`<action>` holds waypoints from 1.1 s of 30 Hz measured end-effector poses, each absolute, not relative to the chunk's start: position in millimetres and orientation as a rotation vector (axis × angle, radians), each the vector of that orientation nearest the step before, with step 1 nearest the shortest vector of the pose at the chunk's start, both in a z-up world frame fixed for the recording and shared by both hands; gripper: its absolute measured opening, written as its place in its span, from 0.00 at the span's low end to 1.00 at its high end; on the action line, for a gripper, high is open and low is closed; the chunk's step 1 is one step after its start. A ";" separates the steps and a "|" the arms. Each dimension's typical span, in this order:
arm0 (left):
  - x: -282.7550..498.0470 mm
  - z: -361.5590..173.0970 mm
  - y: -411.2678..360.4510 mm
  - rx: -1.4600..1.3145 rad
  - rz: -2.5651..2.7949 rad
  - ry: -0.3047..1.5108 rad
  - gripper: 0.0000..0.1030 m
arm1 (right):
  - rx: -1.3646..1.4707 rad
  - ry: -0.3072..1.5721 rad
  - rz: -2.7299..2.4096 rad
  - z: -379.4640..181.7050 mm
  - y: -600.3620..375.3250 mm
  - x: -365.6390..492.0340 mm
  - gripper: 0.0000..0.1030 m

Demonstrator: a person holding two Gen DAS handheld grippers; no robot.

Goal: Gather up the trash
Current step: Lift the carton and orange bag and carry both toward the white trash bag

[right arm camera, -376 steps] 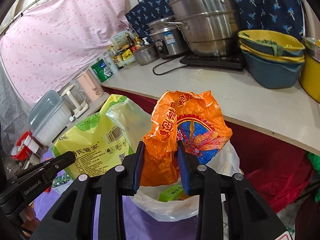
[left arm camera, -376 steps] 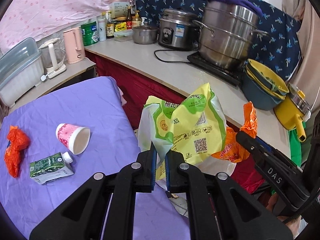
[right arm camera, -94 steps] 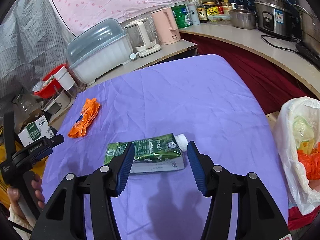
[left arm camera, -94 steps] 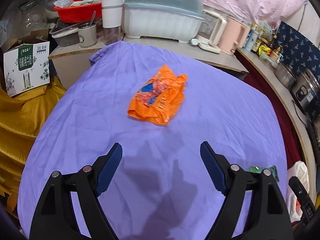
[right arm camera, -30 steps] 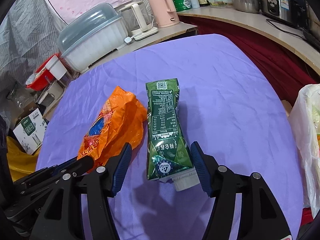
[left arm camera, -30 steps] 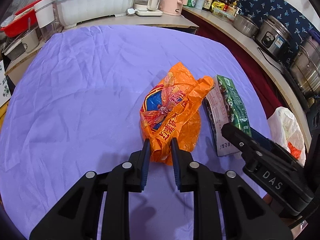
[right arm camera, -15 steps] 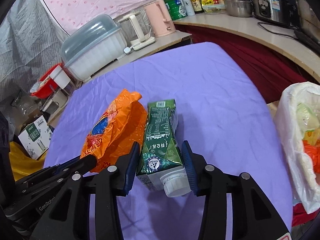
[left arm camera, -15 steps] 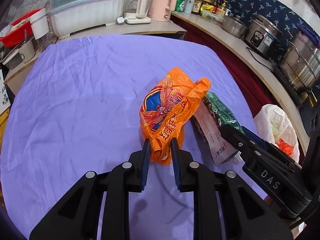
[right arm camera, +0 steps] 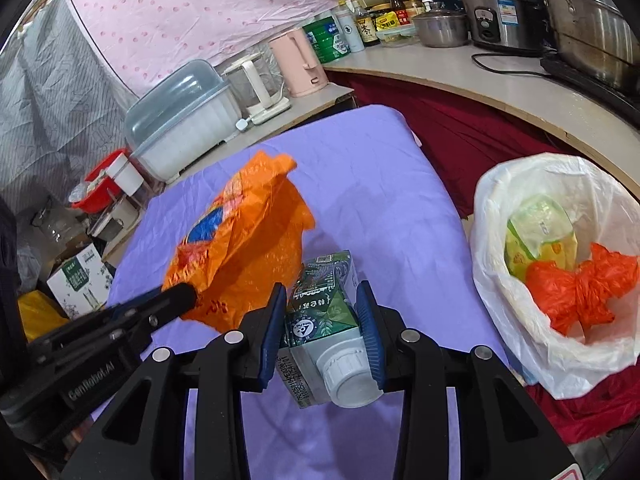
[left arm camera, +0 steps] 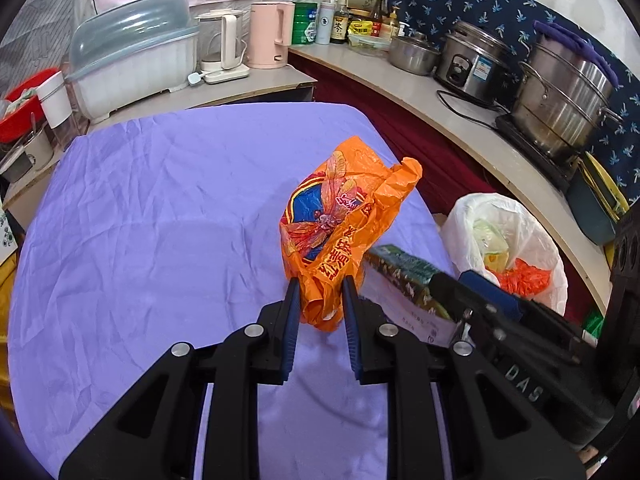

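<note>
Seen from the left wrist: left gripper (left arm camera: 319, 302) clenched on the lower end of an orange plastic bag (left arm camera: 340, 226), bag standing up and away from the fingers, long axis rising toward the far right, lifted above the purple cloth (left arm camera: 160, 220) of the bench. Just right of it, a green carton (left arm camera: 404, 270) blurred and only partly shown, held in the right gripper (left arm camera: 476, 292) entering from the right edge. Seen from the right wrist instead: carton (right arm camera: 326, 308) plain and sharp, right gripper (right arm camera: 322, 322) grasping it by its 2 sides, white cap (right arm camera: 352, 380) toward the camera, long axis pointing away along the fingers, orange bag (right arm camera: 244, 248) touching or overlapping its far left corner, cannot tell which. Left gripper (right arm camera: 176, 296) there visible only side-on. Broad bare cloth open to the left and far side of both items. Bench edge just right of the carton, then a white trash bag (right arm camera: 516, 300) hanging open beside that edge, holding a yellow-green wrapper (right arm camera: 536, 232) and crumpled orange plastic (right arm camera: 580, 284). Curved counter (left arm camera: 460, 128) with steel pots (left arm camera: 560, 96) behind the trash bag, a dark red drape between.
</note>
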State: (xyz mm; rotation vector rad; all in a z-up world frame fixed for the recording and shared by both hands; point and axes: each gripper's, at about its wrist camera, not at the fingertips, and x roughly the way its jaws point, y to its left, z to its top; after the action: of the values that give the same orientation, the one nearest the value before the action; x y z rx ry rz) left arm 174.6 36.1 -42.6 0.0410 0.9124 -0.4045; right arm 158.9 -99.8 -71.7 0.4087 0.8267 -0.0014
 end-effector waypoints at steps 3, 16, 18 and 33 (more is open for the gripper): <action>164.3 -49.1 32.5 0.062 -0.405 0.923 0.20 | 0.418 0.844 0.009 -83.8 -100.2 143.3 0.35; 141.1 -76.3 46.4 0.089 -0.368 0.982 0.20 | 0.375 0.926 0.006 -117.4 -80.8 113.8 0.49; 139.8 -75.7 46.8 0.089 -0.367 0.981 0.20 | 0.365 0.933 0.004 -119.0 -78.3 114.8 0.49; 125.3 -51.4 30.1 0.083 -0.417 0.940 0.20 | 0.388 0.829 -0.037 -86.1 -100.1 94.6 0.35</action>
State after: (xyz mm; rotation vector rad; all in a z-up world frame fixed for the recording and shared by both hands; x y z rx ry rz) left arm 125.3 30.1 -51.4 0.0828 0.9403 -0.4170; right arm 94.6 -100.1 -86.1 0.3877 0.8290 -0.0373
